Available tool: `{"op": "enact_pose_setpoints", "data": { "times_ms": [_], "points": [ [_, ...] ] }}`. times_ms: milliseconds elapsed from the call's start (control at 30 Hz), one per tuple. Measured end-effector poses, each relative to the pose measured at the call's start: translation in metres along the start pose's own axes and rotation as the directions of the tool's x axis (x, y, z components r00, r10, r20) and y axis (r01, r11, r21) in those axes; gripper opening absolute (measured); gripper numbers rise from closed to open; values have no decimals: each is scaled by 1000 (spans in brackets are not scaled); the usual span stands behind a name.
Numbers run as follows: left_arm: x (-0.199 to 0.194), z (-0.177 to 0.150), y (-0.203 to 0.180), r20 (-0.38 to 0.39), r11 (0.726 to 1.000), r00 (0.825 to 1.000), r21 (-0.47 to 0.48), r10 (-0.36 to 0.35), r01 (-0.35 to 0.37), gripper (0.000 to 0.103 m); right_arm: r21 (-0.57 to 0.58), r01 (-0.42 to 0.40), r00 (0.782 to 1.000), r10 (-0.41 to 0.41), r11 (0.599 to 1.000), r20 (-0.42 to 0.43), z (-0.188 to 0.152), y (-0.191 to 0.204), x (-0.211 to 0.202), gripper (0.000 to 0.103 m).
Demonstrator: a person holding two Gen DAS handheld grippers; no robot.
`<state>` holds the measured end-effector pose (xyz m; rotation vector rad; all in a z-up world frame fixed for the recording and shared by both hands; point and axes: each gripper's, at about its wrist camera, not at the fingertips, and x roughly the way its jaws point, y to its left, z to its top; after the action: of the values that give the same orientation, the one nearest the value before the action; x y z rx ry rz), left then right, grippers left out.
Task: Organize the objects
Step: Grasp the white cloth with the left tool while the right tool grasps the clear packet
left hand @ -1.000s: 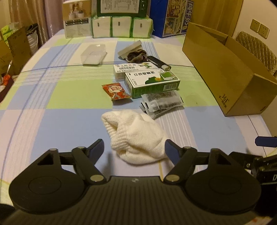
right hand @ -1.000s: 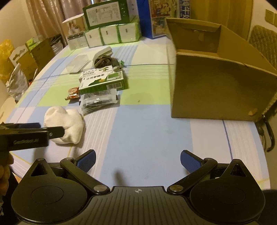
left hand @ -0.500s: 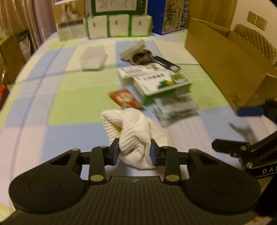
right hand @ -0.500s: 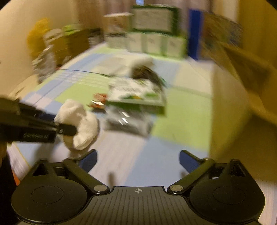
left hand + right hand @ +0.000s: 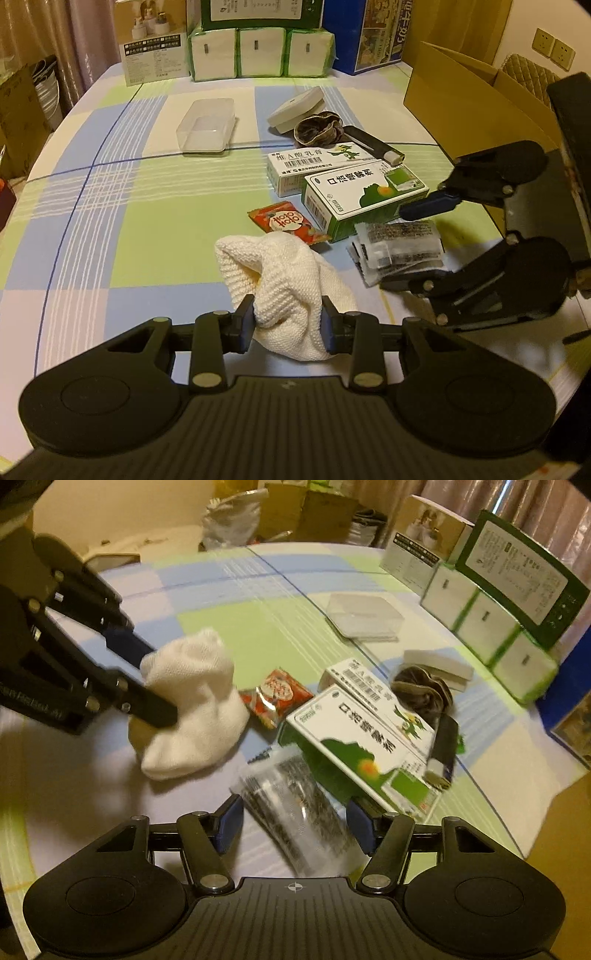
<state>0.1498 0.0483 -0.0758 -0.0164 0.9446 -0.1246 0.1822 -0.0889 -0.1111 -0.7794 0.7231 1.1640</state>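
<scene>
The left claw (image 5: 287, 325) pinches the near end of the white knit sock (image 5: 284, 280), which lies on the worktop (image 5: 110, 206) just beside the green medicine box (image 5: 364, 201); its long axis runs away from the claw, toe end pointing toward the red sachet (image 5: 286, 223). The right claw (image 5: 294, 825), spread, straddles the clear packets (image 5: 295, 805) lying against that box, their long axis running forward between its fingers.
</scene>
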Motion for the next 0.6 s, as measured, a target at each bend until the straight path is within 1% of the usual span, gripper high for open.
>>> {"op": "enact_pose_setpoints", "data": {
  "times_ms": [33, 67, 133, 200, 233, 267, 333, 400, 433, 500, 567, 600],
  "points": [
    [0, 0, 0, -3, 1000, 1000, 1, -2, 2, 31, 30, -8, 1000, 8, 1000, -10, 0, -3, 1, 52],
    [0, 0, -1, -7, 1000, 1000, 3, -2, 2, 32, 59, 4, 1000, -2, 998, -25, 0, -6, 1, 44],
    [0, 0, -1, -9, 1000, 1000, 1, -4, 4, 34, 132, 26, 998, -18, 991, -58, -1, -6, -4, 37],
    [1, -1, -3, -14, 1000, 1000, 5, -1, 1, 35, 238, 23, 997, -6, 971, -71, -9, -5, -11, 37],
    [1, -1, -3, -14, 1000, 1000, 6, 2, -2, 36, 285, 30, 997, -10, 958, -72, -12, -3, -15, 37],
    [2, -1, -4, -14, 1000, 1000, 6, 4, -4, 40, 322, 36, 998, -15, 946, -66, -17, 0, -18, 37],
    [5, -1, -5, -20, 1000, 1000, 8, 7, -7, 43, 349, 39, 999, -25, 936, -43, -21, 4, -22, 37],
    [8, -2, -6, -26, 1000, 1000, 10, 13, -13, 43, 369, 38, 999, -32, 929, -21, -24, 6, -21, 41],
    [9, -2, -5, -28, 1000, 999, 4, 16, -16, 47, 379, 33, 999, -27, 925, -20, -25, 6, -20, 41],
    [10, -1, -3, -35, 1000, 999, -13, 18, -19, 44, 400, 37, 999, -34, 916, -15, -25, 6, -18, 41],
    [9, -1, -4, -38, 1000, 999, -19, 16, -17, 36, 405, 60, 998, -60, 912, -12, -24, 8, -16, 36],
    [8, -1, -5, -37, 1000, 999, -12, 19, -20, 33, 425, 64, 998, -65, 903, -12, -27, 10, -20, 35]
  ]
}}
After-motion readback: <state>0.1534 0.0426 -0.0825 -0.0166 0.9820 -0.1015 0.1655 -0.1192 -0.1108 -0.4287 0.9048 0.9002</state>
